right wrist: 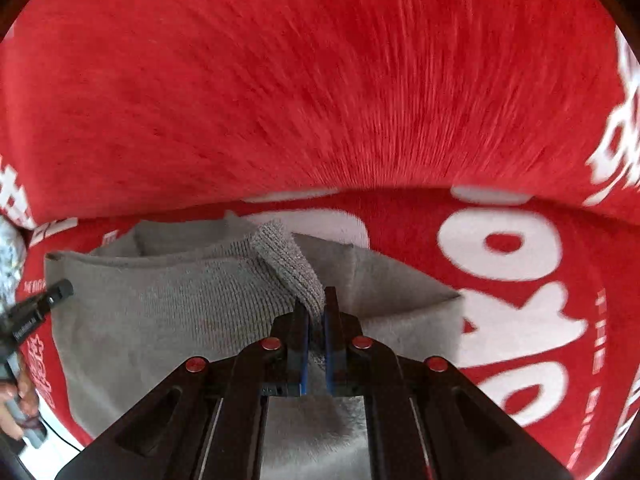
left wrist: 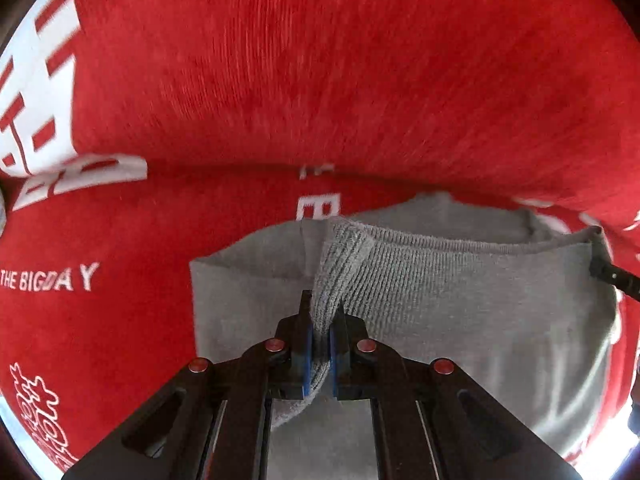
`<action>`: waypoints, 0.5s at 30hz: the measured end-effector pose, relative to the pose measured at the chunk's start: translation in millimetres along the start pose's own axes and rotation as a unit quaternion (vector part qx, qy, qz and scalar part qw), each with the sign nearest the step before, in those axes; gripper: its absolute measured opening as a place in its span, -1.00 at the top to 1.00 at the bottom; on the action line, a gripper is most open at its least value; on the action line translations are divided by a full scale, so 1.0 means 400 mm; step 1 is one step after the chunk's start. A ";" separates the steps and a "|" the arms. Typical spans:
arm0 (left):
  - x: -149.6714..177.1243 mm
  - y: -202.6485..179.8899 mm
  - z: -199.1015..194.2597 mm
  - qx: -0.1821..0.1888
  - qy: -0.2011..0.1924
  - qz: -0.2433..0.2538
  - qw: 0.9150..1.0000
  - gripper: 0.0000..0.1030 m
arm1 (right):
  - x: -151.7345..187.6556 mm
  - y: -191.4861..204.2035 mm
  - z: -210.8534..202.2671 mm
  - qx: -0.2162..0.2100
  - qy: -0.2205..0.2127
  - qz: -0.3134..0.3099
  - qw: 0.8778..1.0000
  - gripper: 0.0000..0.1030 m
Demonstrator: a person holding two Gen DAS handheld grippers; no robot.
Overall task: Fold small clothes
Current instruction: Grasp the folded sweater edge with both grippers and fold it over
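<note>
A small grey knit garment point(left wrist: 460, 292) with a ribbed hem lies on a red cloth with white print point(left wrist: 280, 80). My left gripper point(left wrist: 322, 320) is shut on a pinched fold of the ribbed edge at the garment's left side. The same grey garment point(right wrist: 160, 304) fills the lower left of the right wrist view, where my right gripper point(right wrist: 316, 312) is shut on the ribbed edge at its right side. The edge is lifted and doubled over the garment's body. The right gripper's tip point(left wrist: 612, 280) shows at the far right of the left view, and the left gripper's tip point(right wrist: 52, 296) at the left of the right view.
The red cloth point(right wrist: 320, 100) covers the whole surface, with white lettering point(left wrist: 52, 280) and large white characters point(right wrist: 520, 280). A person's hand point(right wrist: 16, 400) shows at the lower left edge of the right wrist view. Both pictures are streaked with motion blur.
</note>
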State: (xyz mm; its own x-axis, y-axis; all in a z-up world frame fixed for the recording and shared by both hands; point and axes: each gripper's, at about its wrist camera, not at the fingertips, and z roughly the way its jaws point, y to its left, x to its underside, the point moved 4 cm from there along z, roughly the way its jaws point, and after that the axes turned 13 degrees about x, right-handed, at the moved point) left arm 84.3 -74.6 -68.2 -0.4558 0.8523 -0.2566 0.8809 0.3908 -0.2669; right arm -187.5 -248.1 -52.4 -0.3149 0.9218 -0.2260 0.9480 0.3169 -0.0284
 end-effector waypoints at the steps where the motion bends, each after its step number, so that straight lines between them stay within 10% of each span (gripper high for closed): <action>1: 0.005 0.008 0.016 -0.008 0.004 -0.002 1.000 0.85 | 0.004 -0.004 0.023 -0.004 0.007 0.009 1.000 0.87; 6: -0.006 0.070 0.001 -0.080 -0.015 -0.020 0.996 0.12 | 0.005 -0.046 0.044 -0.013 0.013 0.068 0.997 0.81; 9: -0.014 0.133 -0.043 -0.130 -0.016 -0.035 0.991 0.08 | -0.002 -0.104 0.017 0.038 0.006 0.107 0.994 0.31; 15: 0.014 0.103 -0.106 -0.026 -0.009 -0.034 0.999 0.30 | 0.035 -0.102 -0.077 -0.041 -0.014 0.105 0.993 0.62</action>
State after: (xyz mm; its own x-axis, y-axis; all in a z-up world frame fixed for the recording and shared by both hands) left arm 123.3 -39.0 -41.4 -0.5165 0.8168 -0.2572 0.8532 0.4656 -0.2350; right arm -232.1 -241.2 -24.4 -0.1075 0.9636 -0.2447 0.9855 0.1357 0.1017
